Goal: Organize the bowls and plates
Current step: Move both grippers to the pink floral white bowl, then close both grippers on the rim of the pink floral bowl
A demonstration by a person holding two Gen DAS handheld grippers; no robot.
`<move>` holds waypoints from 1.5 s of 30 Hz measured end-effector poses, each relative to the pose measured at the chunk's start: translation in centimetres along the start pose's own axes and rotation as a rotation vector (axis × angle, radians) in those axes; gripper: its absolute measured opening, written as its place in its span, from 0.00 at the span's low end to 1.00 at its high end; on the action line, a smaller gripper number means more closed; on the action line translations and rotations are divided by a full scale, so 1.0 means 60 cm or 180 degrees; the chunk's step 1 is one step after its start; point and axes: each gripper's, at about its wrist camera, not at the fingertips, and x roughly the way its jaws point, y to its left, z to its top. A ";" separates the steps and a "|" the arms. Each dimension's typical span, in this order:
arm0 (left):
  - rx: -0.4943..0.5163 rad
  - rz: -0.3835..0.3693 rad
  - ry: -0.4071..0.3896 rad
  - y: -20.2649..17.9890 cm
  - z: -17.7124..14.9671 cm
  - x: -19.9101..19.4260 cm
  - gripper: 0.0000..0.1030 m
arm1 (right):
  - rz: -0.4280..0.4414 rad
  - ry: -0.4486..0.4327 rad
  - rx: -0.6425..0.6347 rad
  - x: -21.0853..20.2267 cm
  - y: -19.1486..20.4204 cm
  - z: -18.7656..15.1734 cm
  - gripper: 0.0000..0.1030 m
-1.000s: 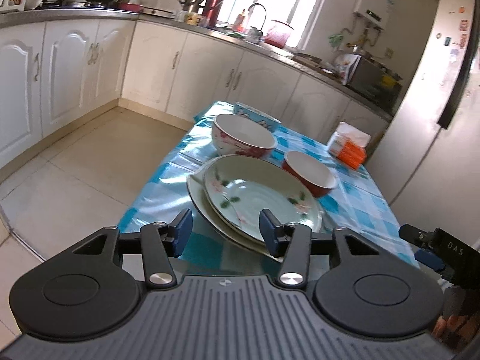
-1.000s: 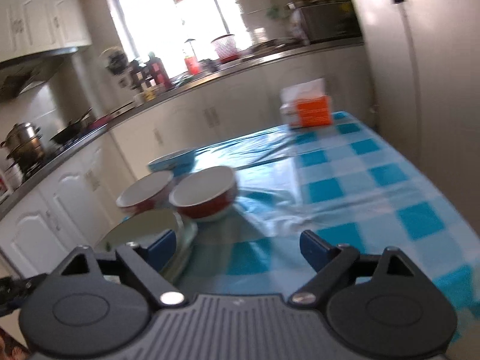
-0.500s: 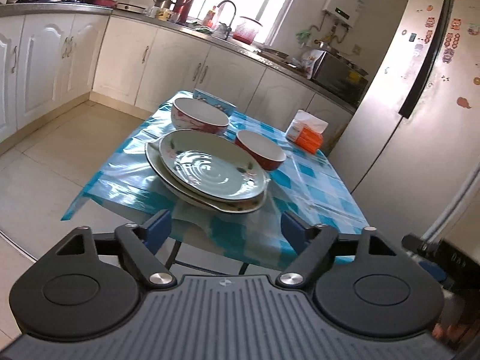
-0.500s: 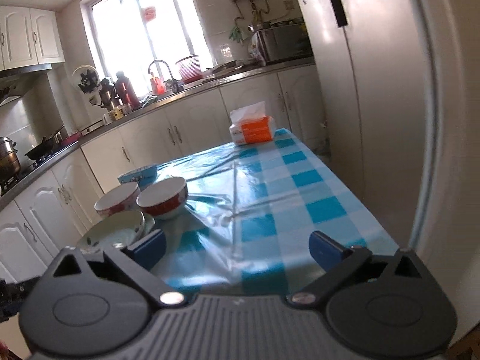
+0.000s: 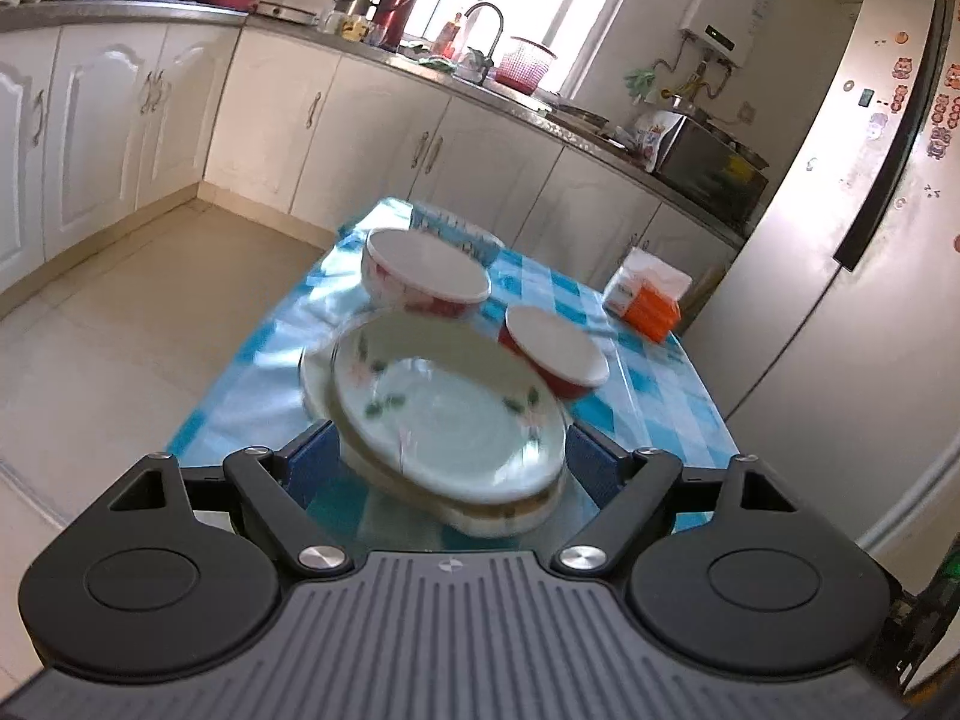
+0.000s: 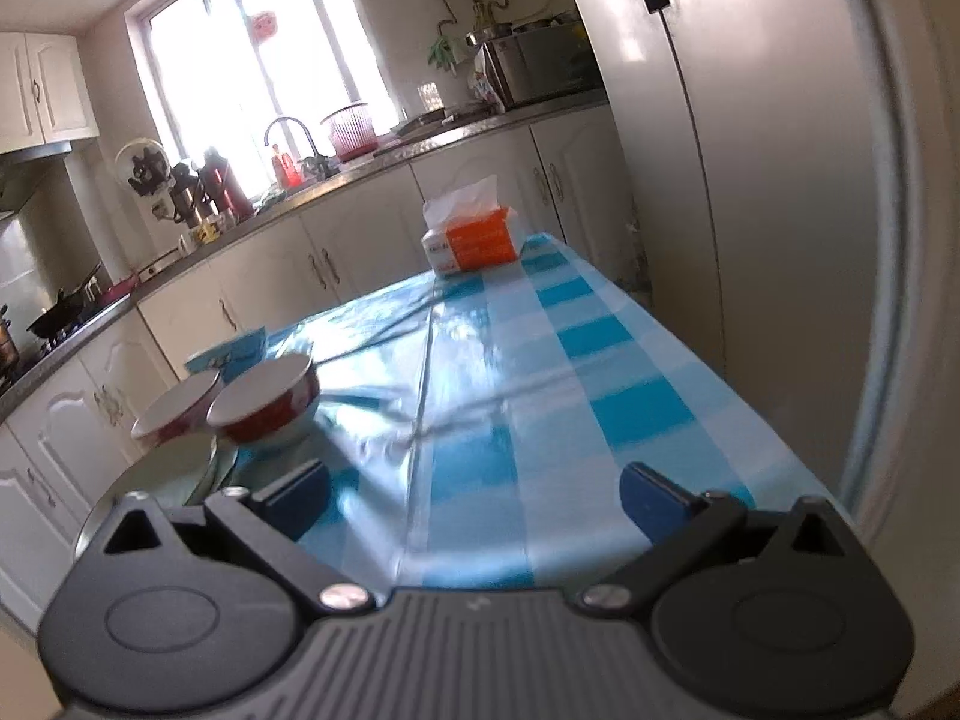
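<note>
The left gripper (image 5: 447, 459) now has its jaws spread wide; a second ago they stood much narrower, close in front of the plates. The stack of 2 shallow white ceramic plates with a pink-and-green flower print (image 5: 447, 414) sits between its 2 blue pads, at 12 o'clock from the gripper, yet neither pad appears to press on a rim, so nothing is held. The plates lie at the near end of the table covered in a blue-and-white checked plastic cloth (image 5: 672, 396).

The right gripper (image 6: 474, 501) has also widened over the last second and stands fully open and empty, above bare cloth.

Beyond the plates, at 12 o'clock in the left view, is the large white bowl with a red flowered outside (image 5: 423, 273); at 1 o'clock is the smaller red bowl with a white inside (image 5: 555, 354). A blue patterned dish (image 5: 456, 231) shows behind the large bowl. An orange-and-white tissue pack (image 5: 648, 294) is at 2 o'clock.

By my reading, both tools have opened up ready to grasp: the plates already look stacked, while the 2 bowls sit apart and are not yet nested. The smaller bowl, at 10 o'clock in the right view, seems the likely next pick.
</note>
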 end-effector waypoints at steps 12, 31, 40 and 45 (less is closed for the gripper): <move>-0.0048 0.0121 0.0460 -0.097 0.113 0.097 0.98 | -0.0044 0.0454 0.0128 0.079 -0.051 0.126 0.99; -0.0250 0.1068 0.0263 -0.161 0.230 -0.004 0.98 | 0.0614 0.0557 -0.0389 -0.014 0.031 0.434 0.99; -0.0585 0.1237 0.0195 -0.060 0.237 0.063 0.95 | 0.1220 0.1072 -0.0532 0.111 0.160 0.403 0.98; -0.0534 0.1287 0.0282 -0.028 0.244 0.133 0.87 | 0.1343 0.1602 -0.0465 0.227 0.219 0.352 0.93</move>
